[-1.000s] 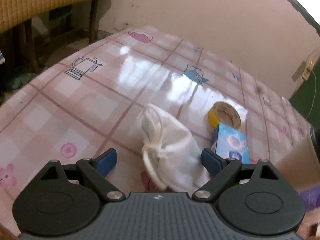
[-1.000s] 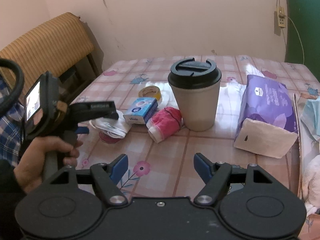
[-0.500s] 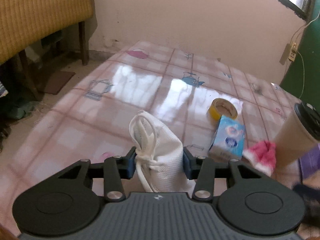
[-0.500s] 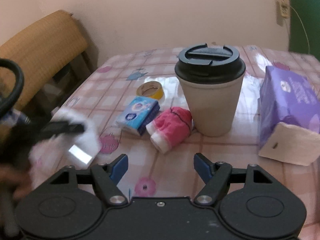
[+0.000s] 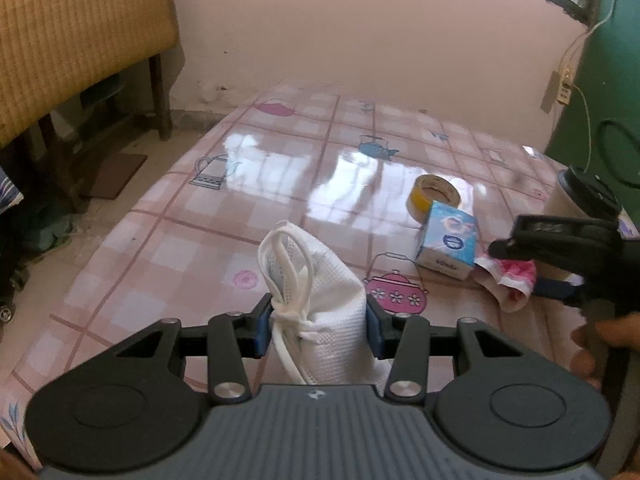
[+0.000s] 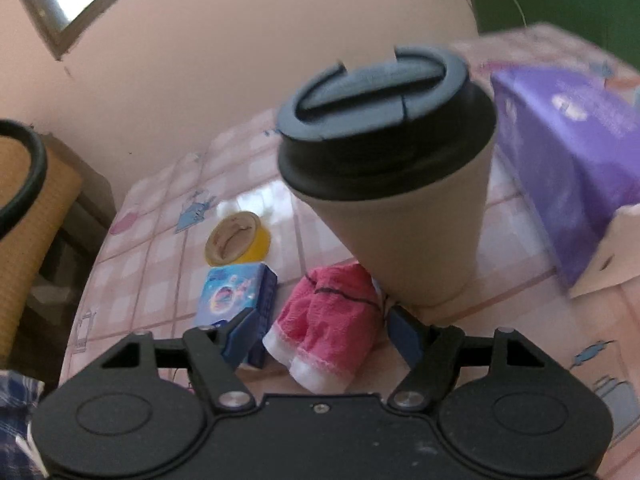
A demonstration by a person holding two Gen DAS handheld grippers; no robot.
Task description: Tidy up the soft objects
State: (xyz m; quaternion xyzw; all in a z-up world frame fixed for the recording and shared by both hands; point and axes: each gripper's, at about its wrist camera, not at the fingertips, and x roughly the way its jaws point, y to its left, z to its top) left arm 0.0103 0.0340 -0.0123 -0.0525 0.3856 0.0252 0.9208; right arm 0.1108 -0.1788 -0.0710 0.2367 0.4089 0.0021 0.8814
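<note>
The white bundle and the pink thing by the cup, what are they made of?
The white bundle looks like a non-woven fabric face mask: matte, with a dimpled surface and soft cord loops knotted around it. The pink thing looks like fluffy terry cloth, maybe a small towel or sock: fuzzy nap and a white band along one edge.

On my bench (image 5: 280, 184), covered in a glossy pink checked cloth printed with teapots, I see a roll of yellow tape (image 5: 434, 199) lying flat toward the far right part. Just in front of it, touching or nearly so, stands a small blue tissue box (image 5: 448, 246). A beige cup with a black lid (image 6: 394, 184) stands upright to the right of those two, and beyond it, nearer the right edge, lies a purple tissue pack (image 6: 576, 160) with one pale end facing me. Off the bench's left edge stands a woven yellow chair (image 5: 76, 36) against the pink wall (image 5: 360, 24).
</note>
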